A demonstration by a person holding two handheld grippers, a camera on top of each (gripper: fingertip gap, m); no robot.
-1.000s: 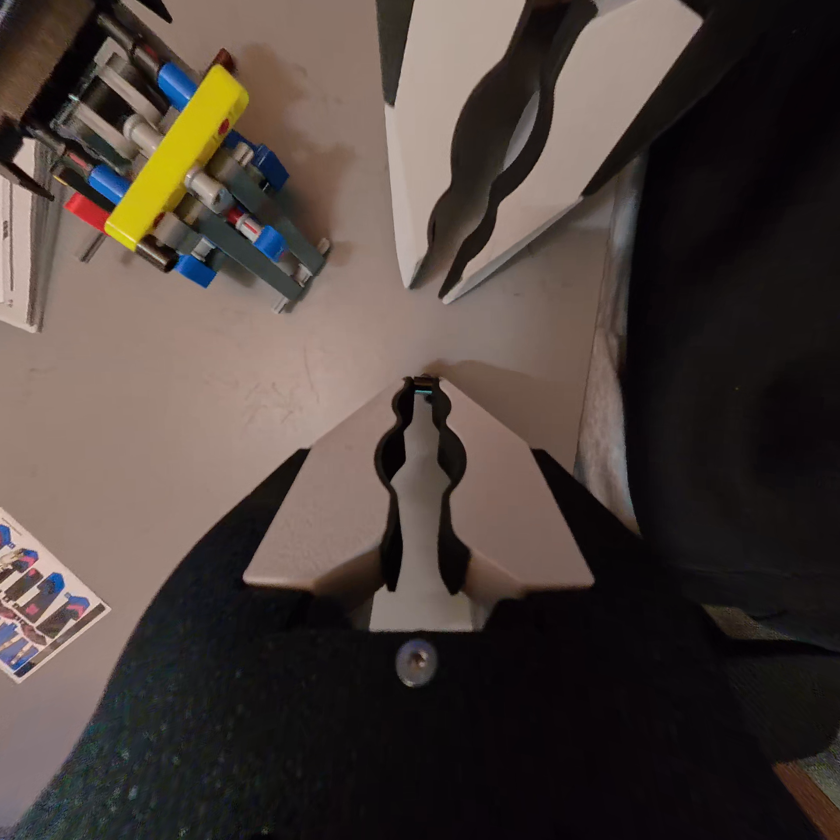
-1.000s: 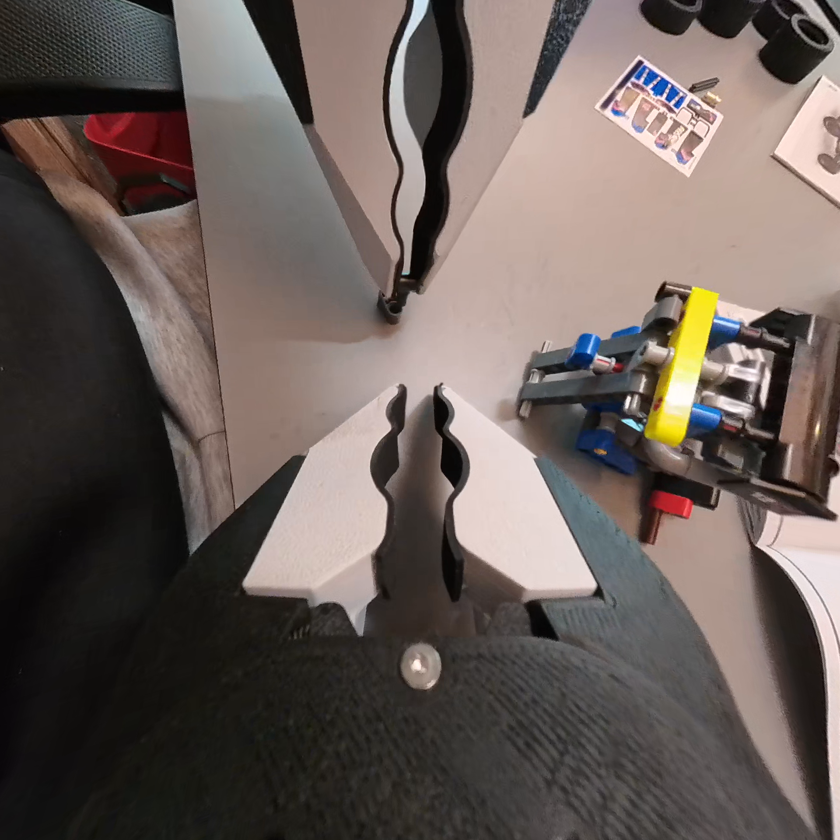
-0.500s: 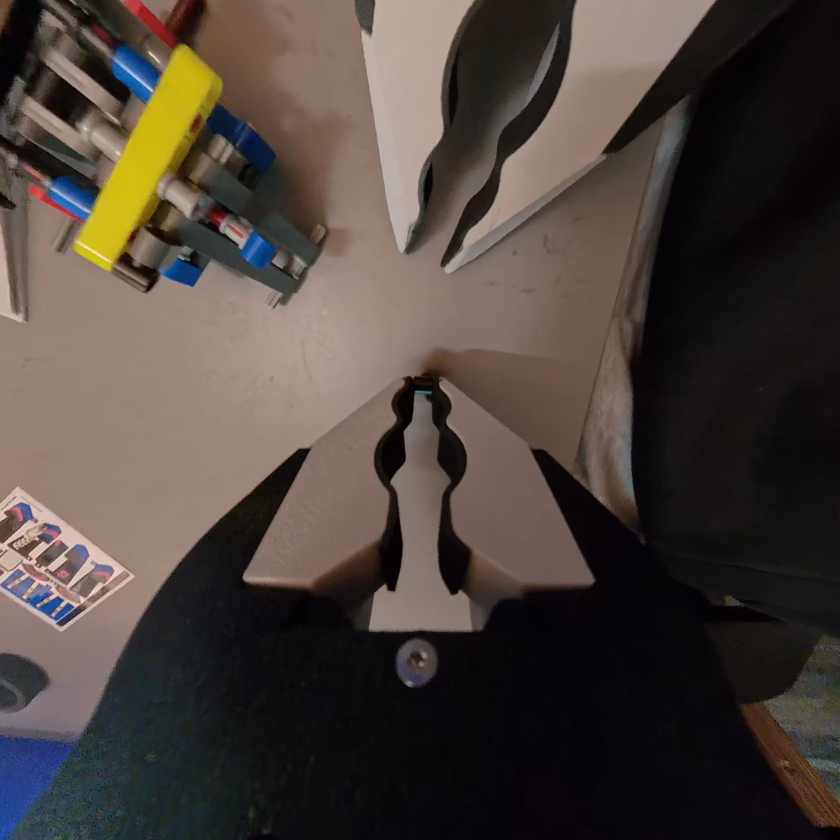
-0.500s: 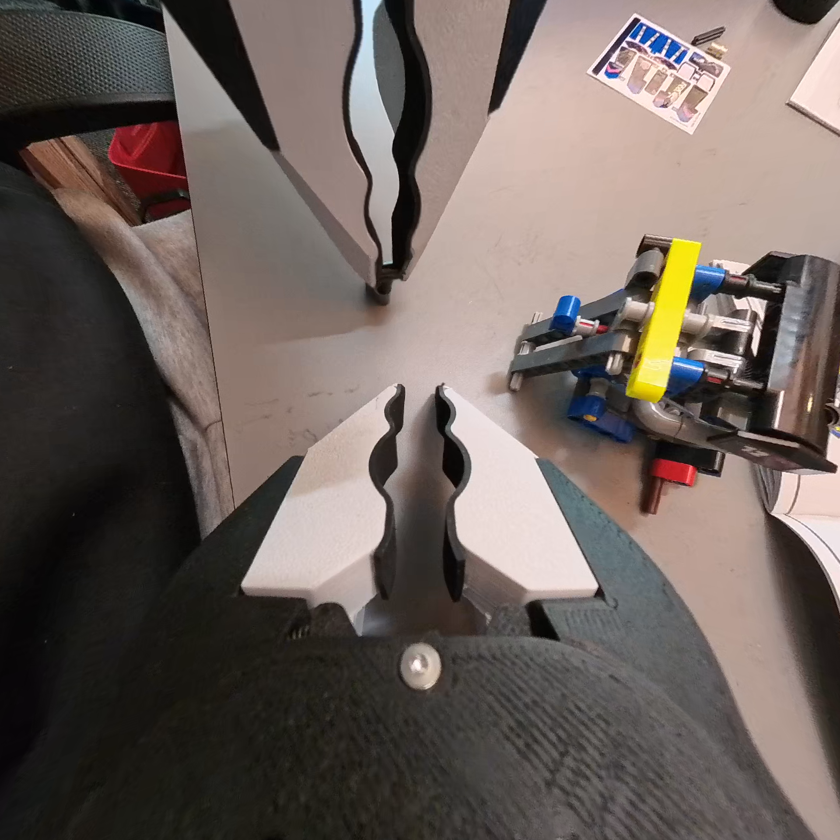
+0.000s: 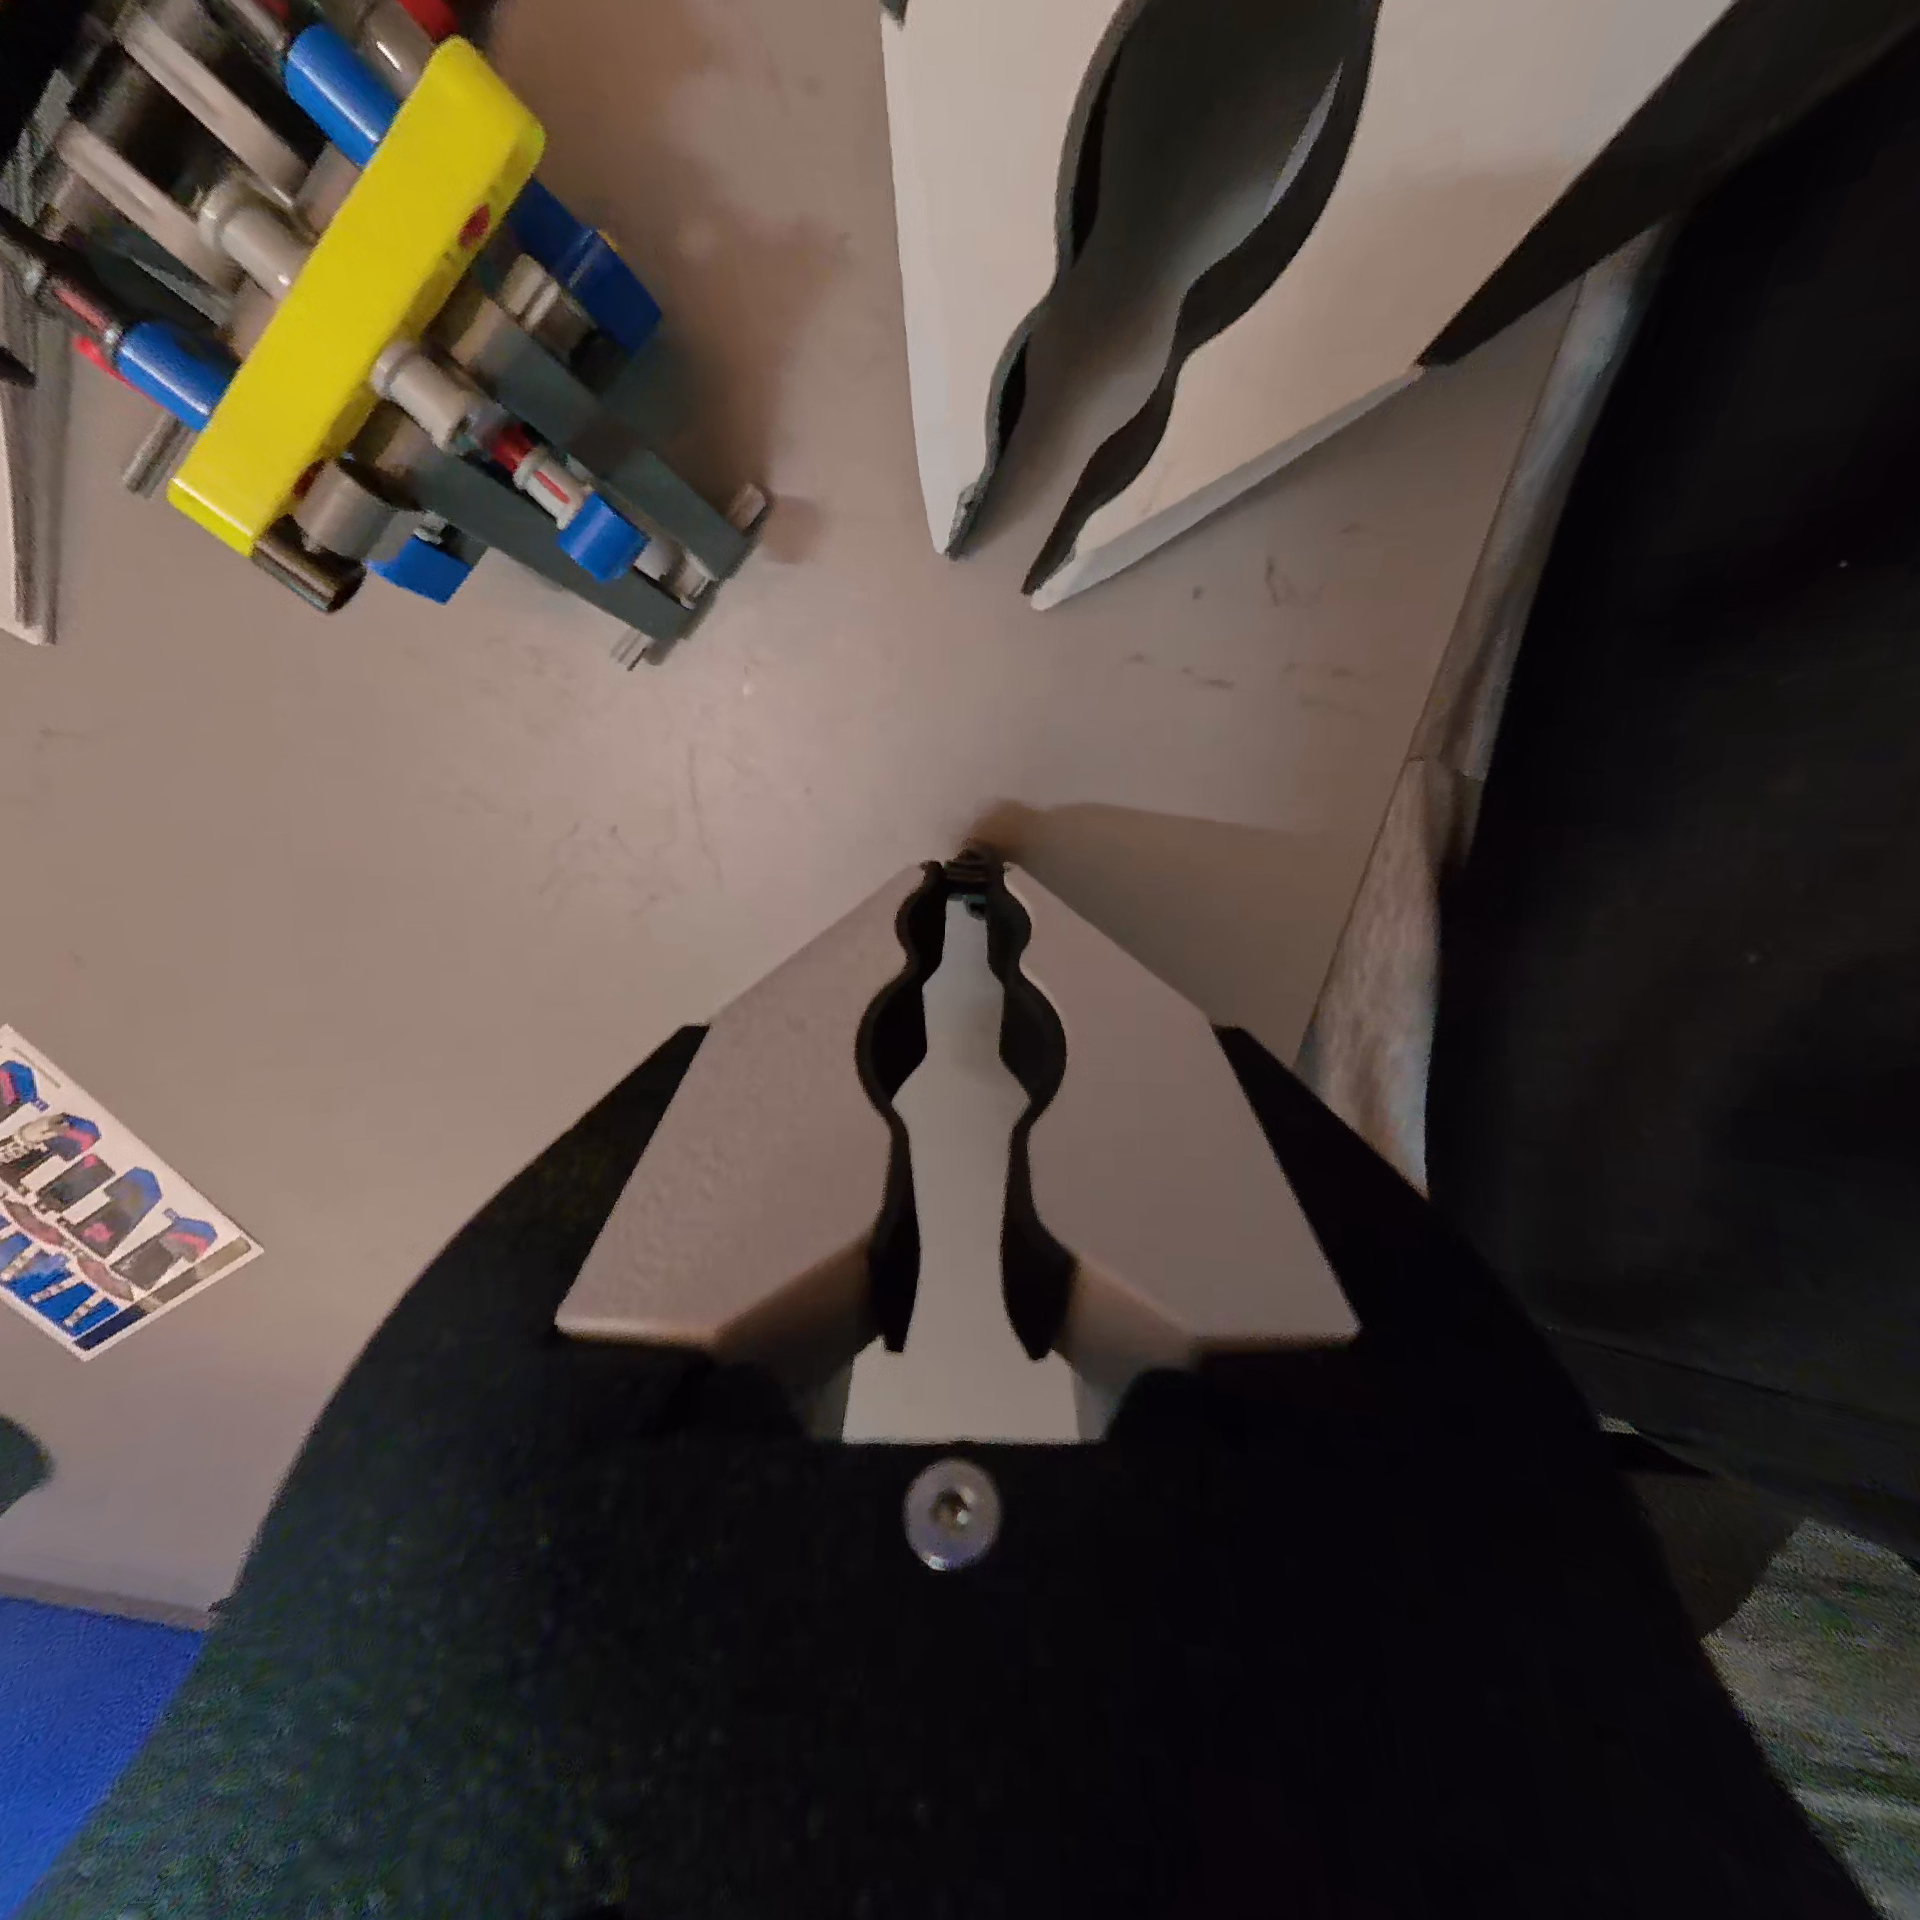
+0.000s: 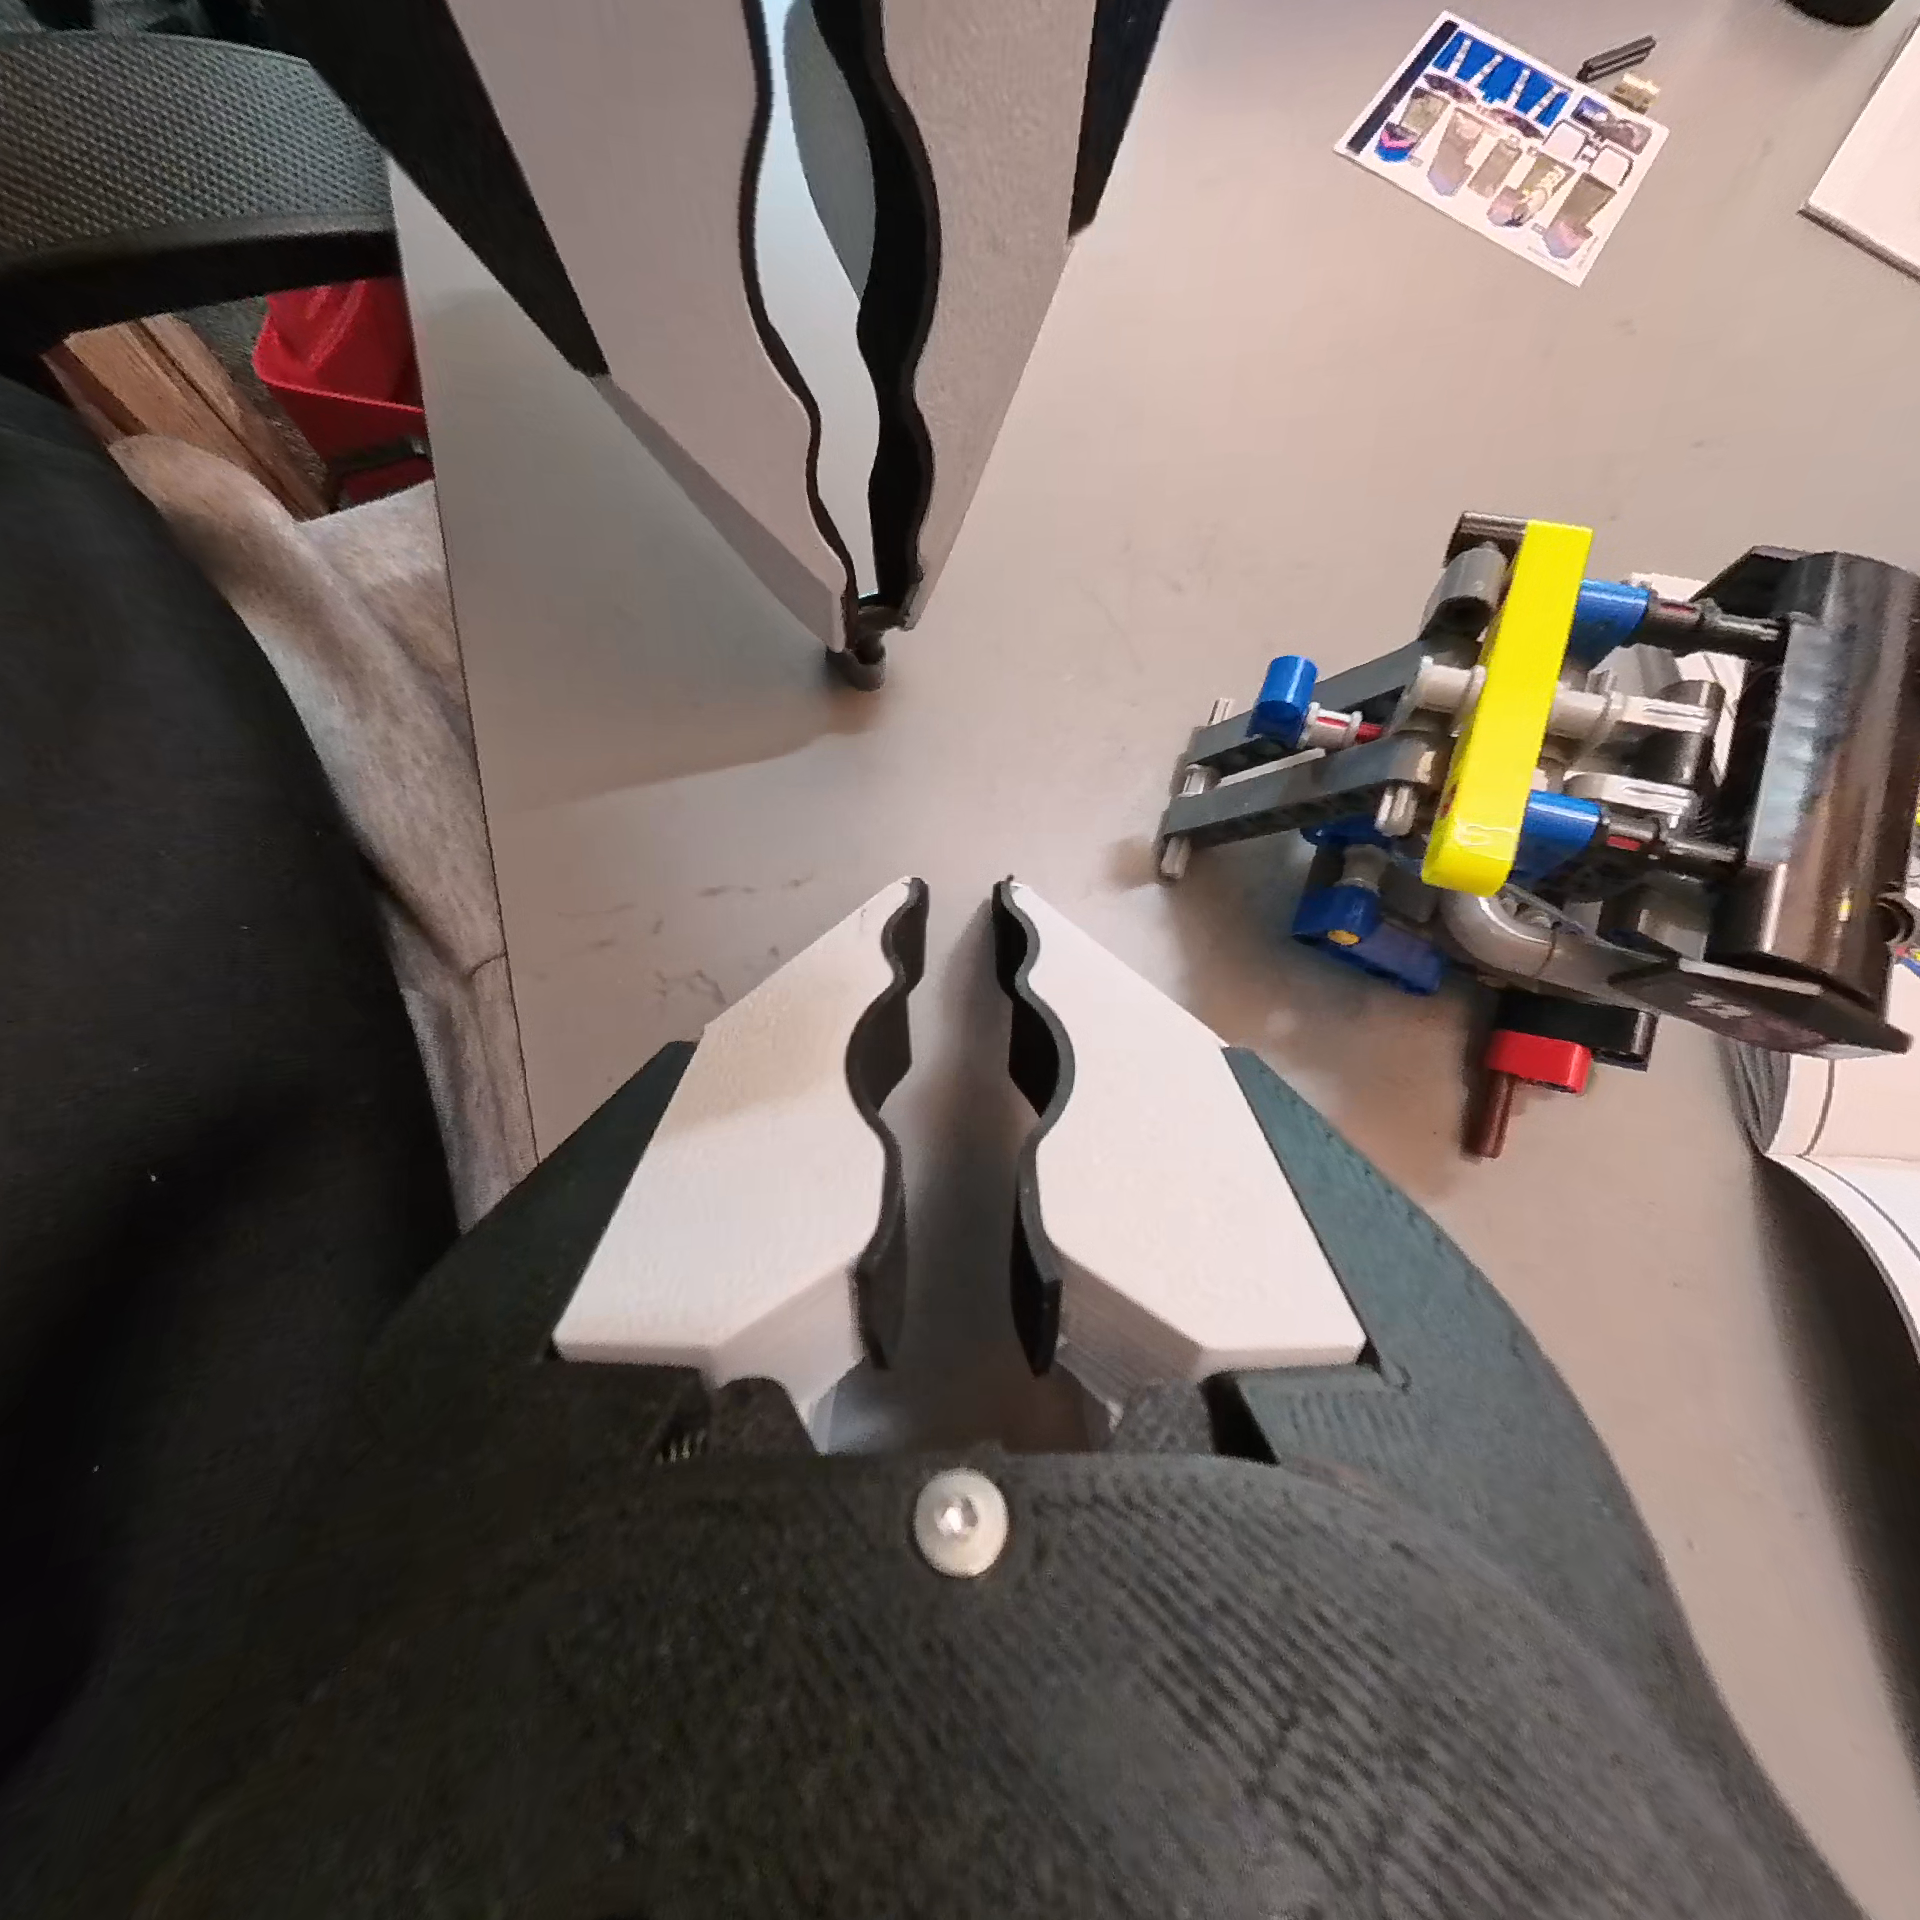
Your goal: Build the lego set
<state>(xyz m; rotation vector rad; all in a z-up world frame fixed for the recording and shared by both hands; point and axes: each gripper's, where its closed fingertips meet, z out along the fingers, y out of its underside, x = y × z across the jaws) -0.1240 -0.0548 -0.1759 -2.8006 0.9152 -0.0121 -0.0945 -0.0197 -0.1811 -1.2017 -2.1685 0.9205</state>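
A grey, scuffed worktop point(image 6: 1299, 436) is carrying everything in front of me. A brick-built model point(image 6: 1538, 790) with a yellow beam is lying on it, its far end resting on an open booklet point(image 6: 1829, 1164). A sticker sheet point(image 6: 1507, 145) is lying flat farther off, a white paper point(image 6: 1870, 177) beside it.

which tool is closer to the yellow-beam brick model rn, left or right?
Right, though not by much. The right tool is open, with the brick model just off to its side. The left tool, pinching a small dark piece, sits farther away.
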